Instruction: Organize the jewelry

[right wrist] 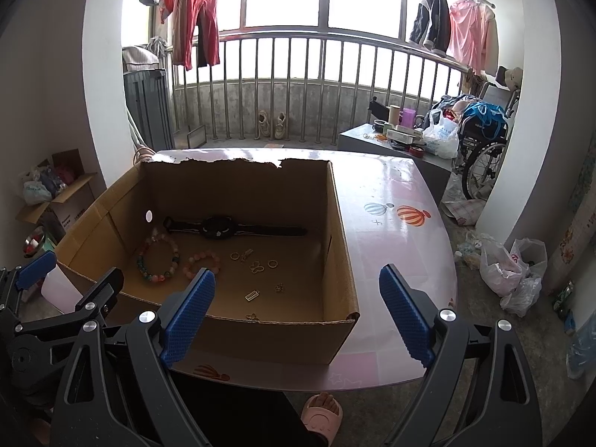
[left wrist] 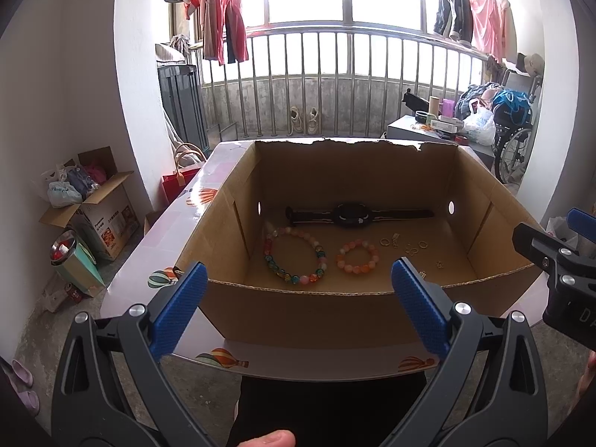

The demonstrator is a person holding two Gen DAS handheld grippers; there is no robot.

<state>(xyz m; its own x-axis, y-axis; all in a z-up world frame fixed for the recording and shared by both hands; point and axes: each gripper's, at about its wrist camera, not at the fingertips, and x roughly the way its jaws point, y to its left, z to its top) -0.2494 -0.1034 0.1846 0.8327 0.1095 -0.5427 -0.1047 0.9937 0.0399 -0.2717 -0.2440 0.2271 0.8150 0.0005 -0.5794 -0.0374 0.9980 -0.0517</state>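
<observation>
Jewelry lying loose on the floor of an open cardboard box on the pink worktop with balloon prints. Black watch stretched flat along the far wall of the box. Large multicolour bead bracelet near the left wall, with a smaller orange-pink bead bracelet just beside it on the right, apart from it. Several small gold rings and charms scattered toward the right half of the box floor; one small rectangular charm closer to the near wall. Box placed toward the left and near edges of the worktop, right part of the worktop bare. Left tool held before the near wall of the box, blue pads spread wide, gripping nothing. Right tool held over the near right corner of the box, pads also spread wide, with nothing between them. Both tools outside the box, not touching any jewelry.
</observation>
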